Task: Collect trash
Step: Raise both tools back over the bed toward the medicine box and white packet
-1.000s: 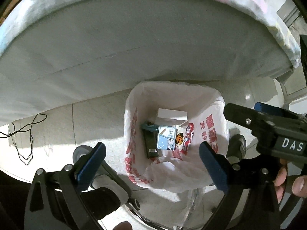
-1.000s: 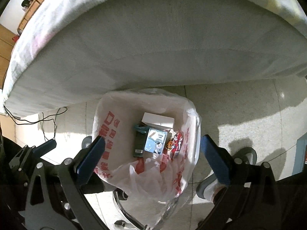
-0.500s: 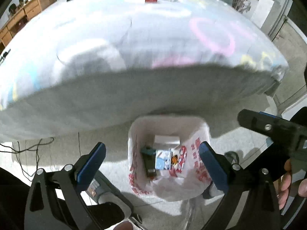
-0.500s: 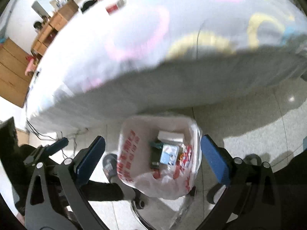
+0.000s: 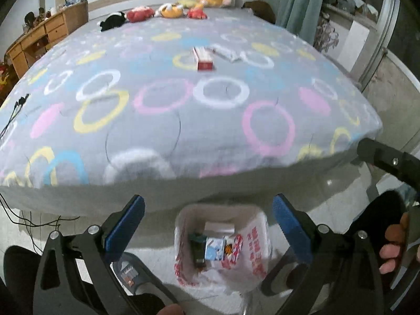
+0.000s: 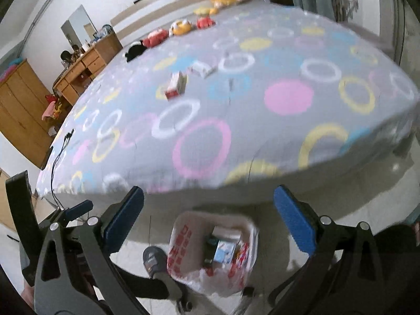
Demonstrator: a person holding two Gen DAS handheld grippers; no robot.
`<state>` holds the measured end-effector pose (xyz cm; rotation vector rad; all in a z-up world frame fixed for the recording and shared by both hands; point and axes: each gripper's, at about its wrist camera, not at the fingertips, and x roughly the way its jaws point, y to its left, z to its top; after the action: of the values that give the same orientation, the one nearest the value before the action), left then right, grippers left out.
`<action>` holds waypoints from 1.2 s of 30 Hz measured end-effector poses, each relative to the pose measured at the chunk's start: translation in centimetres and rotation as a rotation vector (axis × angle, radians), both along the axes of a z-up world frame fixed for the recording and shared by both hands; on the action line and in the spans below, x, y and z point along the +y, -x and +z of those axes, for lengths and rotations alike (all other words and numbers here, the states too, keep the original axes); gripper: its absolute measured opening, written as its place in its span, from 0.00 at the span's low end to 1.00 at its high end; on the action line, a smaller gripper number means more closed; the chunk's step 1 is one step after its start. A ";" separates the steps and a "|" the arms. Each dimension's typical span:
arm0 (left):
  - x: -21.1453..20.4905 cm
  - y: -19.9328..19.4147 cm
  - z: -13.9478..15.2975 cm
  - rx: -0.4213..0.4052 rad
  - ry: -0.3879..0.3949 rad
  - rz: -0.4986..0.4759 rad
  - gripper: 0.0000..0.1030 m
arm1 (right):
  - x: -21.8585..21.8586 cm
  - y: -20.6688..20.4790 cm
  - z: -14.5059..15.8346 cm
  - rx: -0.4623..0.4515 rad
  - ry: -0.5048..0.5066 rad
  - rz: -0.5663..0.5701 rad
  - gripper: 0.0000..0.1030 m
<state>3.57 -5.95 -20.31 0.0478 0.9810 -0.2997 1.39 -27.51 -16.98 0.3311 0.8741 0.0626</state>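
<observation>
While both grippers [image 5: 207,225] [image 6: 208,220] gape empty, red carton [image 5: 203,59], seemingly trash, lies far ahead.

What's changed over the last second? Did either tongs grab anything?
Both tongs, left and right, lifted and tilted up from the bin bag toward the bed, bringing the red box and white box into view. Nothing was grabbed or dropped. Both tongs remain open and empty; the bag's contents look unchanged.
</observation>
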 end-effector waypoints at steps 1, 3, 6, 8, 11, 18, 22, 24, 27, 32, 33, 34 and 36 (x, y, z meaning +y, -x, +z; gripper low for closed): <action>0.0 -0.2 0.5 -0.007 0.002 0.003 0.92 | -0.3 -0.5 1.2 -0.021 0.015 0.002 0.95; -0.3 -1.0 1.6 -0.020 -0.002 0.009 0.92 | -0.7 -1.2 2.6 -0.041 0.042 -0.003 0.95; -0.9 -2.0 3.3 -0.034 0.003 0.010 0.92 | -1.5 -2.9 5.4 -0.079 0.082 -0.001 0.95; -1.2 -2.8 4.5 -0.048 0.005 0.018 0.92 | -2.1 -4.2 7.7 -0.110 0.108 0.004 0.95; -1.8 -4.1 6.0 -0.059 0.019 0.028 0.92 | -2.7 -6.1 10.8 -0.148 0.140 0.017 0.95; -3.0 -6.8 8.6 -0.074 0.020 0.060 0.92 | -2.5 -9.5 16.3 -0.240 0.228 0.071 0.95; -3.5 -8.3 9.6 -0.085 0.010 0.081 0.92 | -2.2 -11.4 17.8 -0.254 0.242 0.099 0.95; -3.6 -8.9 9.8 -0.082 0.013 0.087 0.92 | -2.0 -12.4 18.1 -0.247 0.247 0.118 0.95; -3.9 -10.5 10.1 -0.072 0.009 0.107 0.92 | -1.5 -14.2 18.3 -0.222 0.272 0.159 0.95; -4.9 -13.0 10.0 -0.060 0.007 0.110 0.92 | -0.7 -18.9 17.8 -0.141 0.312 0.226 0.95; -5.1 -13.5 9.8 -0.054 0.005 0.111 0.92 | -0.6 -19.8 17.5 -0.121 0.315 0.239 0.95; -5.4 -14.4 9.4 -0.043 -0.001 0.115 0.92 | -0.5 -21.0 17.1 -0.101 0.311 0.252 0.95; -5.8 -15.7 8.7 -0.026 0.003 0.115 0.92 | -0.4 -23.8 16.1 -0.037 0.300 0.276 0.95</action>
<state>19.27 -11.72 -11.62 -0.0076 0.9532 -0.1943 25.19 -27.91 -0.91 -0.0718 0.8736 0.1905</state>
